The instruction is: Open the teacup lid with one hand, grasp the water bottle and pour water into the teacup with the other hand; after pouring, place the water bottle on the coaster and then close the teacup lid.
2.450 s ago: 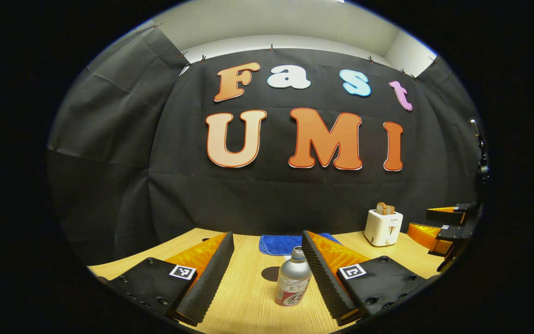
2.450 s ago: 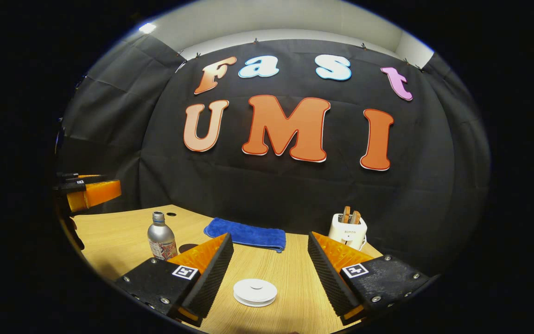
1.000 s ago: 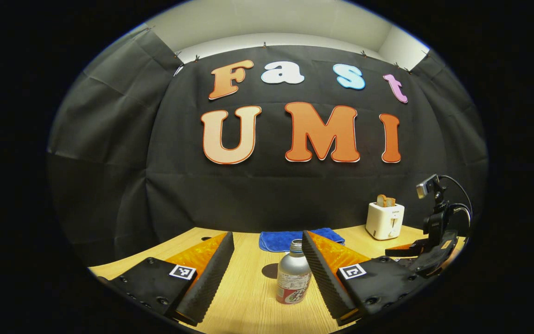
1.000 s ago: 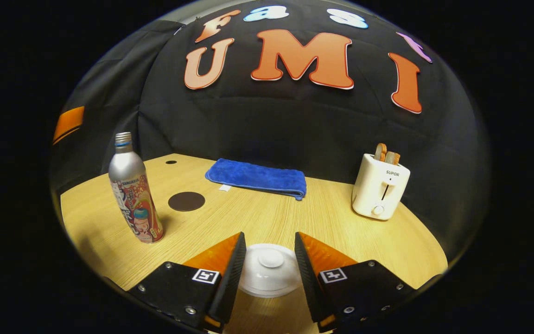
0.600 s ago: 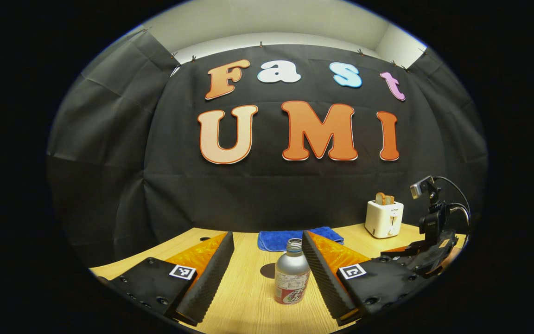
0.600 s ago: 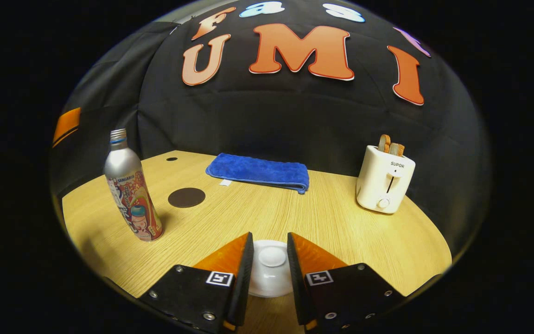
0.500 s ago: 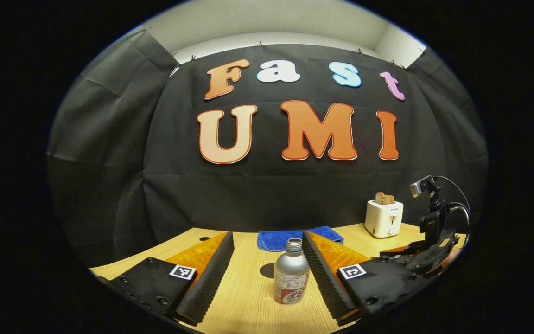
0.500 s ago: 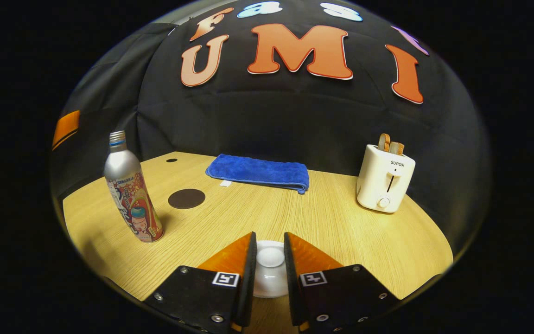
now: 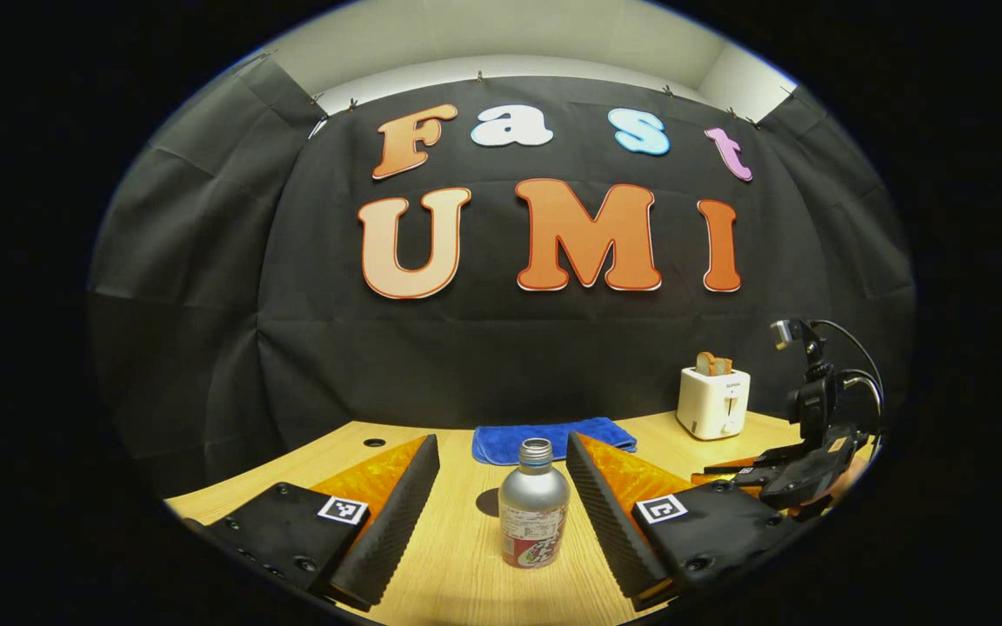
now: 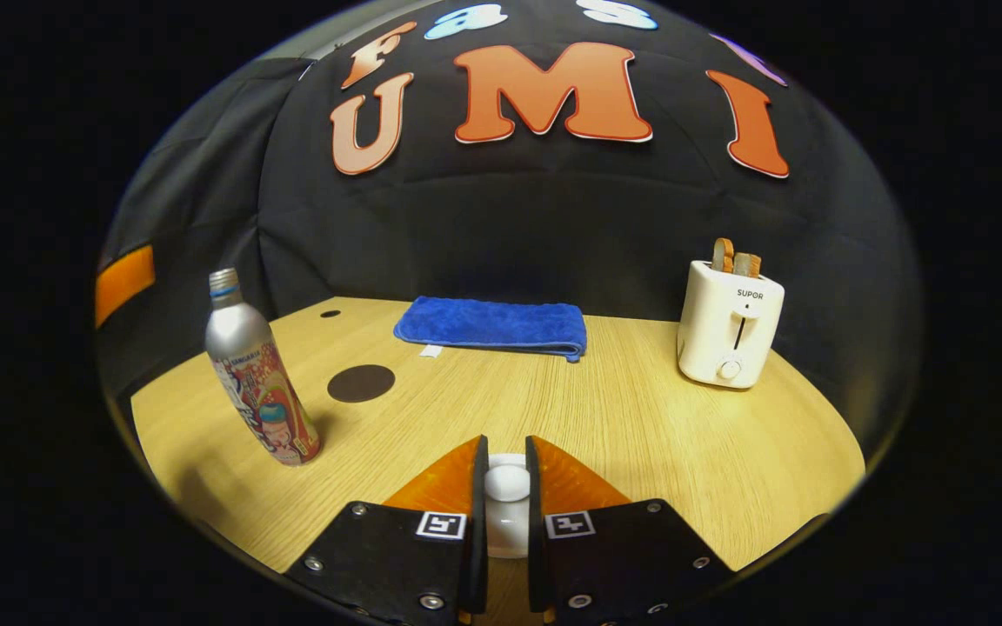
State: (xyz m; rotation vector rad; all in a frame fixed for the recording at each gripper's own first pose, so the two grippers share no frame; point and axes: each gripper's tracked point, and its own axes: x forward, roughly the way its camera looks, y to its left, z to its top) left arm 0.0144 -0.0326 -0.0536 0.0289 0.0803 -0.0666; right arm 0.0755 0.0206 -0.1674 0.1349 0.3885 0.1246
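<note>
The right gripper (image 10: 506, 487) has its fingers drawn in narrow on the knob of the lid (image 10: 508, 522), one on each side and pressing it as far as the right gripper view shows. The lid sits low between them on the cup, near the front of the worktop (image 10: 640, 426); the cup itself is hidden under the fingers. The lid looks like glazed ceramic: stiff, smooth, breakable, and probably slippery on so small a knob. A straight upward lift with a firm grip on the knob's sides seems safest, since a tilt could let it slide out or chip the rim.

The left gripper (image 9: 501, 487) has its fingers wide, with the bottle (image 9: 534, 504) standing upright on the worktop ahead and between them, not yet touched. In the right gripper view the bottle (image 10: 257, 382) stands well left of the lid, with the dark round coaster (image 10: 361, 382) just beyond it. The bottle looks like thin metal with a slick printed wrap, cap off, tall and narrow, so easy to tip. The wide lower body, below the shoulder, is the place to grip; the tapering neck would likely slip. A blue cloth (image 10: 490, 326) and a toaster (image 10: 730, 326) sit at the back.
</note>
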